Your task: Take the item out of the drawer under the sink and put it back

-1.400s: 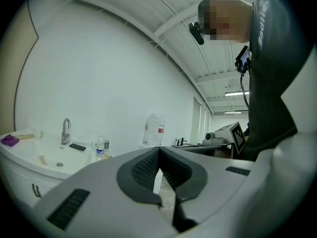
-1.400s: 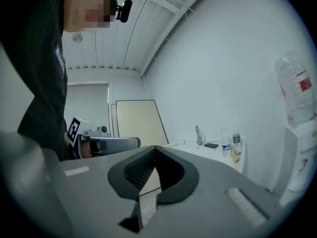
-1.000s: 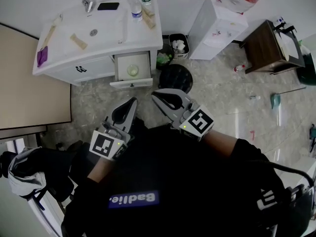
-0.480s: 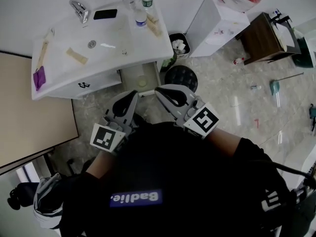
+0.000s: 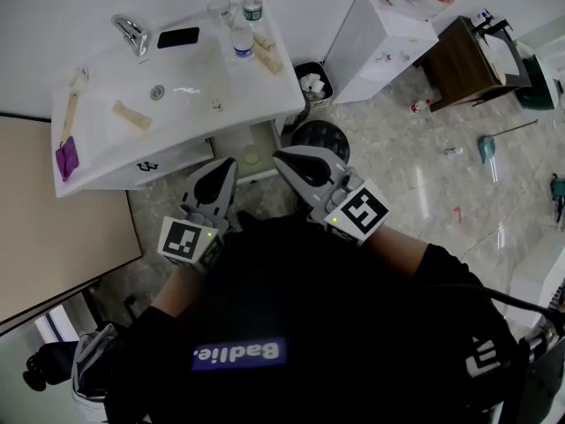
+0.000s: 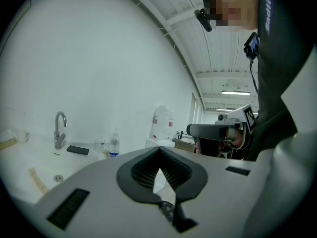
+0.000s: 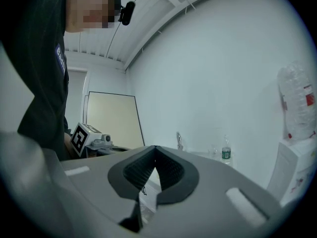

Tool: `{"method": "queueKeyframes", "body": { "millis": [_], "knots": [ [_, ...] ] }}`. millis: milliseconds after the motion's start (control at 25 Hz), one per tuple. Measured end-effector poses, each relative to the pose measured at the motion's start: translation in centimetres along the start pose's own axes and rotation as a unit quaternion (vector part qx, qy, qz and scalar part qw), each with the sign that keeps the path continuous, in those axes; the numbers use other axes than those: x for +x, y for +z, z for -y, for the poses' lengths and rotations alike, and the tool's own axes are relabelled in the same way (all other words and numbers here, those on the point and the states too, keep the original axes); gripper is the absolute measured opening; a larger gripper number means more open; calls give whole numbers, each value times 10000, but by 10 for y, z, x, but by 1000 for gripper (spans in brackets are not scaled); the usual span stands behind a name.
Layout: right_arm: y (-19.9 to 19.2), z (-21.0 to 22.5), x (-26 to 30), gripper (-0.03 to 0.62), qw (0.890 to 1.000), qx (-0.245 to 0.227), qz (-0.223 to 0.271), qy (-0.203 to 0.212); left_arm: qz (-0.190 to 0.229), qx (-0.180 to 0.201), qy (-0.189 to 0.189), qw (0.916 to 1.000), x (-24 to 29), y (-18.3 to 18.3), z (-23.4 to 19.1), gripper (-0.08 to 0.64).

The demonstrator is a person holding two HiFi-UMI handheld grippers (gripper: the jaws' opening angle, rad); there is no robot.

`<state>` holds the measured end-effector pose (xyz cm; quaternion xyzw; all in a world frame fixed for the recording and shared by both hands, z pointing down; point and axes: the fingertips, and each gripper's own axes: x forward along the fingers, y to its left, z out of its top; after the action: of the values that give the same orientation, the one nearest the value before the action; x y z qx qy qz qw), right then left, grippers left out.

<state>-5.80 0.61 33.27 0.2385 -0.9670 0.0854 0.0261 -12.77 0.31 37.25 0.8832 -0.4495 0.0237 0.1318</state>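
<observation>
White vanity (image 5: 190, 60) looms nearer; left gripper (image 5: 228, 164) and right gripper (image 5: 282, 159) (both pinched together, empty) have reached the open drawer (image 5: 265, 140), whose pale item (image 5: 252, 157) seems untaken.

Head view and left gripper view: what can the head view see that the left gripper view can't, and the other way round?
Only the head view shows the open drawer under the sink, with a pale round item in it, plus the black stool and the floor. Only the left gripper view shows the ceiling lamp. Both show the tap, the black phone, the water bottle and the right gripper.
</observation>
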Motion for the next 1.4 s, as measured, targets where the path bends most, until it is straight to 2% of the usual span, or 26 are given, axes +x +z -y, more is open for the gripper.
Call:
{"method": "queueKeyframes", "body": {
  "millis": [120,360,520,840,960,1080,1240,1400],
  "knots": [
    [1,9,-4,-5,10000,-3,-63,71,-41,-33,221,9997,10,-5,-5,3],
    [-6,28,-18,-5,9998,18,-169,54,-294,-134,349,9989,29,-42,-11,3],
    [-6,40,-28,-5,9998,26,-166,-49,-622,-161,390,9972,43,-59,-11,5],
    [-20,54,-36,-5,9992,15,-393,12,-1244,-243,557,9904,67,-110,-33,6],
    [-23,63,-40,-5,9990,42,-439,-58,-1403,-372,672,9871,78,-119,-42,63],
    [-23,76,-41,-5,9988,95,-450,-157,-1588,-284,734,9842,89,-134,-53,67],
    [-25,86,-37,-5,9987,130,-452,-208,-2053,-324,776,9751,99,-174,-71,80],
    [-30,92,-34,-5,9984,126,-508,-233,-2764,-199,844,9571,101,-230,-92,98]
  ]
}}
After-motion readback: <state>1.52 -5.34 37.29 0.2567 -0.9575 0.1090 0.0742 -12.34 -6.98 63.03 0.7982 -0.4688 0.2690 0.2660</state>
